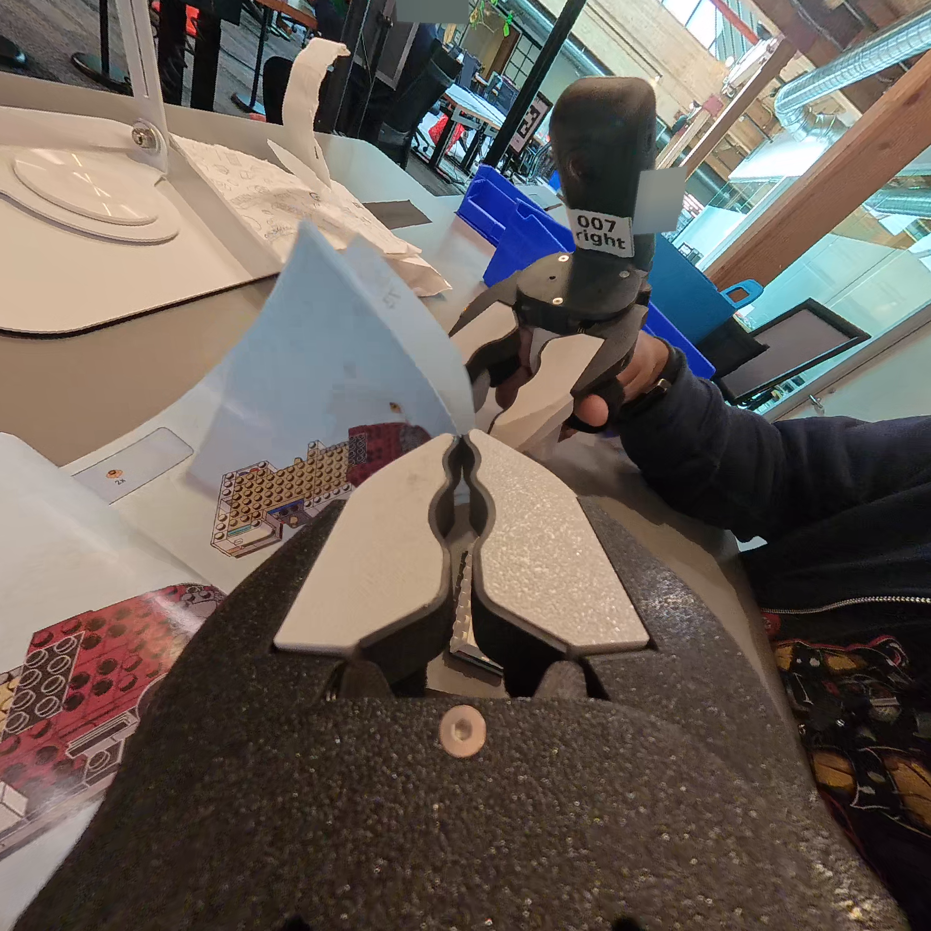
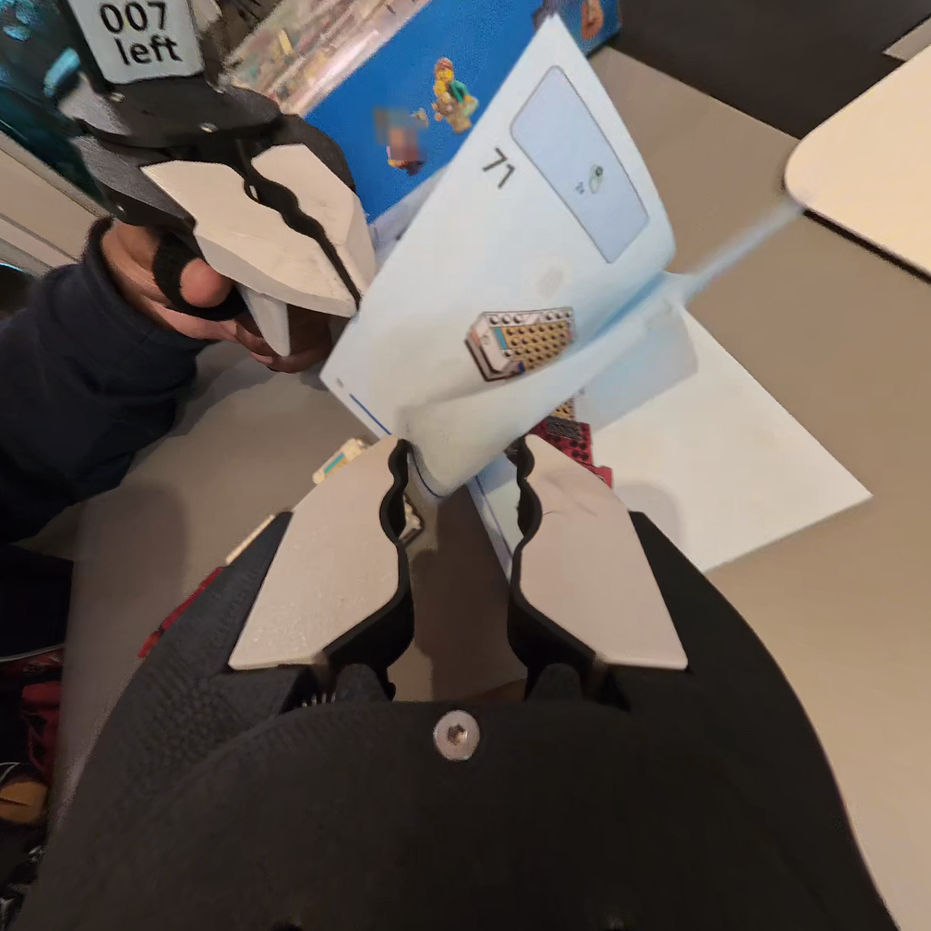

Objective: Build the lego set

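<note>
Left gripper: jaws clenched tip to tip; the lower edge of a lifted pale-blue page meets the tips, and whether it is pinched there I cannot tell; in the right wrist view this gripper's closed tips sit at the same page's edge.
Right gripper: jaws released, standing well apart; the page's corner hangs between the pads and bears against neither, apart from a possible brush at the left fingertip.
Page, place: raised and curling off an open instruction booklet that lies flat on the grey table, between the two grippers.
Page, handling (judged): very light, thin, limp; bends under its own weight; glossy and likely slippery against smooth pads; creases or tears if tugged; best taken at a free corner or outer edge, away from the spine.
Materials: fingers faced in grainy pale-grey plates with black wavy rubber pads; gripper bodies in rough black plastic; booklet of smooth printed paper showing brick models.
Beyond: a blue printed box behind the booklet; white lamp base and crumpled printed sheet farther back; blue bins off the table's far edge.
</note>
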### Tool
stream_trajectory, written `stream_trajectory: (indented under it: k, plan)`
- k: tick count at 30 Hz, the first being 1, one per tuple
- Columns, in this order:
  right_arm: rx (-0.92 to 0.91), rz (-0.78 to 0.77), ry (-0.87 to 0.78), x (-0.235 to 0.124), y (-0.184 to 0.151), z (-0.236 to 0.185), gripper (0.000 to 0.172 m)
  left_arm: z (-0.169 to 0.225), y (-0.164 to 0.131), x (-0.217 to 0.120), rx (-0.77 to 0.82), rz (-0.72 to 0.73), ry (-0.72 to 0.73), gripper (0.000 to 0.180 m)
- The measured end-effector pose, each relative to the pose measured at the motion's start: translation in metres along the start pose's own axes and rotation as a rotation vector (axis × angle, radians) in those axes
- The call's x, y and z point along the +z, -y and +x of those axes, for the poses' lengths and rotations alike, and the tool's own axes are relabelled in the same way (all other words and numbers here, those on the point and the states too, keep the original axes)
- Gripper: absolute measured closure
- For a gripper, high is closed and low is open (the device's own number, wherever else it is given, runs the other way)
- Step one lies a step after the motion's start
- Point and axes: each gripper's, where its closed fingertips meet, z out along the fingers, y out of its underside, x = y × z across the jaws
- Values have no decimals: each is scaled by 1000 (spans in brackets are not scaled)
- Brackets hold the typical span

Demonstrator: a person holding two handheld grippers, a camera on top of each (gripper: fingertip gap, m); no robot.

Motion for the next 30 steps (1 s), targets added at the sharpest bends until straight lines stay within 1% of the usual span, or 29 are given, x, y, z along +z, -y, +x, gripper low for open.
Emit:
stream_trajectory:
  k: [1,3,6,7,9,11,12,15,19,22,27,30]
  plan:
    - [-10,-15,-32,-4,-1,5,127,0,0,0,-1,2,1,180]
    - [-24,-39,-103,-16,-1,14,125,0,1,0,-3,5,-2,180]
    - [-57,-35,-276,-41,9,33,122,0,0,0,0,1,-1,180]
    - [-72,-8,-300,-49,15,33,120,0,0,0,-1,1,-1,180]
    - [-78,65,-259,-54,28,21,121,0,0,1,-5,2,-3,180]
    - [-66,65,-190,-46,26,8,118,-1,-1,2,-6,-1,-1,180]
    - [-68,48,-187,-41,22,7,115,-1,-2,2,-7,-3,0,180]
    - [-96,57,-256,-37,24,14,111,-1,-3,3,-7,-9,3,180]
    - [-123,92,-240,-36,29,8,113,-2,-1,1,-5,-3,11,180]
    - [-140,49,-227,-21,17,9,116,-3,0,0,-15,1,12,180]
    - [-163,-80,-325,4,-15,32,119,10,4,4,-14,17,-23,180]
    - [-183,-97,-373,8,-21,43,123,19,5,7,7,12,-39,173]
